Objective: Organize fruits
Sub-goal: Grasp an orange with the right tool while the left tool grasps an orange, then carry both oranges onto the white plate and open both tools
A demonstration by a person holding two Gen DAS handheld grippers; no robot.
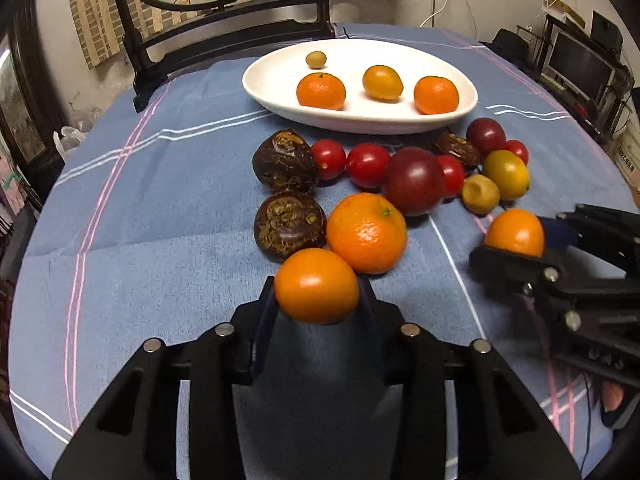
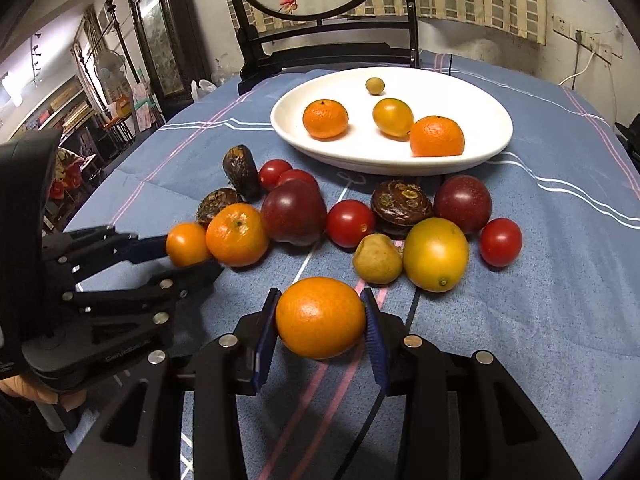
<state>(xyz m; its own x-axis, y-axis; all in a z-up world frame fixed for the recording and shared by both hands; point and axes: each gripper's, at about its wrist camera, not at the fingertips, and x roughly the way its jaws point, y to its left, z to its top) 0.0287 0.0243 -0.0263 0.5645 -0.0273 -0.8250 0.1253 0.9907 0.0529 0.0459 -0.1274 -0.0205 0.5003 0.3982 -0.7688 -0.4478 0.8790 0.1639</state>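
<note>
The left gripper (image 1: 316, 300) has its fingers closed on a small orange kumquat (image 1: 316, 286), touching a mandarin (image 1: 366, 233) on the tabletop (image 1: 140, 220). The fruit hides the fingertips, and whether it is lifted clear of the cloth is hard to tell. Right of it lies a loose heap of tomatoes, dark plums and brown water chestnuts. The right gripper (image 2: 320, 320) is clamped on another kumquat (image 2: 320, 317). Behind the heap, a white plate (image 1: 460, 112) carries four fruits. A blue striped cloth covers the tabletop; a dark framed round screen (image 1: 224, 36), cut off above, stands at the far edge.
</note>
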